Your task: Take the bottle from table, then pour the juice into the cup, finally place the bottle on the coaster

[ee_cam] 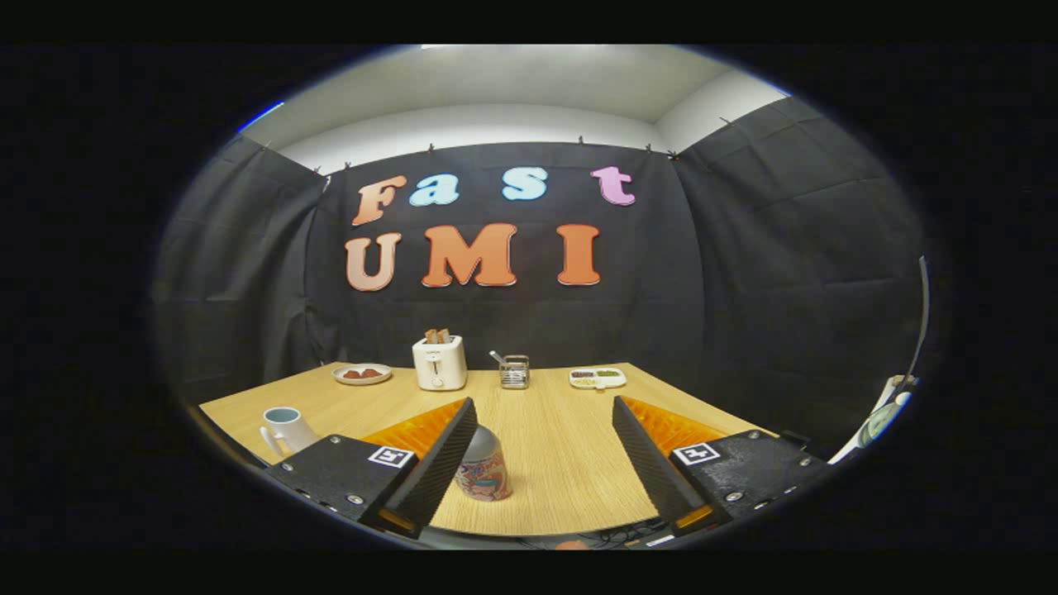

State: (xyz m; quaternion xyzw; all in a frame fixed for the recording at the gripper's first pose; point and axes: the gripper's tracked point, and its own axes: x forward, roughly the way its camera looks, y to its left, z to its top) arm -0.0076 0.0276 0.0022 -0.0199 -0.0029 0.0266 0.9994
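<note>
A small bottle (pixel 484 468) with a grey top and a colourful label stands upright on the wooden table (pixel 562 446), close to the near edge. It sits right beside the inner face of my left finger (pixel 442 459), partly hidden by it. My gripper (pixel 545 450) is open, its two black fingers spread wide, with the right finger (pixel 653 463) well apart from the bottle. A white cup (pixel 285 430) with a handle stands on the table to the left, beyond the left finger.
Along the back of the table stand a plate (pixel 362 374) with reddish food, a white toaster (pixel 439 362) holding toast, a small wire holder (pixel 514 372) and a white divided tray (pixel 597 378). Black cloth walls close in the booth.
</note>
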